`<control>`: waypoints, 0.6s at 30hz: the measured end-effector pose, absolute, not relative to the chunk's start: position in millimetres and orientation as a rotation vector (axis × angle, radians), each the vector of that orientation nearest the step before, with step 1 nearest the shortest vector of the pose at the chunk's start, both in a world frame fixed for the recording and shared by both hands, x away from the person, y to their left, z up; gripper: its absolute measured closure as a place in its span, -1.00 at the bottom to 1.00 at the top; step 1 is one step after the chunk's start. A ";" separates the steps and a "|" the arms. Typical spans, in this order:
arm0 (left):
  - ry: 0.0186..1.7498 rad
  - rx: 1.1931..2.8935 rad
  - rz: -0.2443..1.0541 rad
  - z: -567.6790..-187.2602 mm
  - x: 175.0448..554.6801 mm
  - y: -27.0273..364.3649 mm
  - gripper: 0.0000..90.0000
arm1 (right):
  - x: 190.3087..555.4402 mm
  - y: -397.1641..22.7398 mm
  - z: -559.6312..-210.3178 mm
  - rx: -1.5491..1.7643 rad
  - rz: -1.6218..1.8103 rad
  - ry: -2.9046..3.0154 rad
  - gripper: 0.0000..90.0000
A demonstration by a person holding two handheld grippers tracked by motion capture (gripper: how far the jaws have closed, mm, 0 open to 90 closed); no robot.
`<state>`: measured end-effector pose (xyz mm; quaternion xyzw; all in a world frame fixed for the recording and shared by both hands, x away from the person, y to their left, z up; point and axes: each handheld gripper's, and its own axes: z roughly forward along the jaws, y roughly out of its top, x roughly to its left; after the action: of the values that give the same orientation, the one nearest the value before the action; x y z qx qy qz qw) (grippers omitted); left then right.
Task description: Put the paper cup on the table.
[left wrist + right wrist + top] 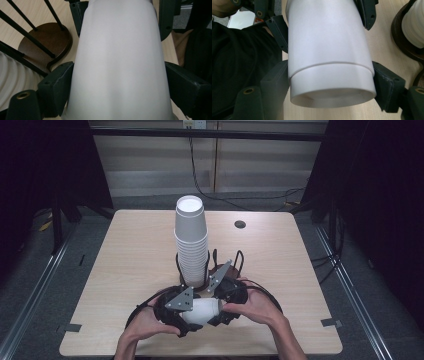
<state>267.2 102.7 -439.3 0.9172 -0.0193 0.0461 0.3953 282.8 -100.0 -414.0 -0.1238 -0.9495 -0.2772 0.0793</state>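
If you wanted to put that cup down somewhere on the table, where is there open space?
Bare wood lies left of the cup stack to the table edge, and right of it toward the far right corner, apart from a small dark hole. The near middle is crowded: both grippers, left and right, bracket a white cup beside the stand.

The high view looked forward and down over the whole worktop (125, 250). Both gripper views sat close along their jaws, facing opposite ends of one shared white cup (120, 62).
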 end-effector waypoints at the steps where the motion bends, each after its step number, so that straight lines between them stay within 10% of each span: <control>1: -0.052 2.318 0.129 -438.9 267.5 103.7 -0.69 | 282.4 -99.9 -413.3 -0.373 -0.826 -2.844 -0.47; 18: -0.030 2.237 0.073 -436.7 271.5 111.5 -0.68 | 282.3 -101.2 -411.4 -0.366 -0.861 -2.835 -0.47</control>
<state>271.5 111.5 -436.7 0.8992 -0.0121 0.0293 0.4363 282.3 -101.2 -411.4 -0.1222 -0.9468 -0.2875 0.0781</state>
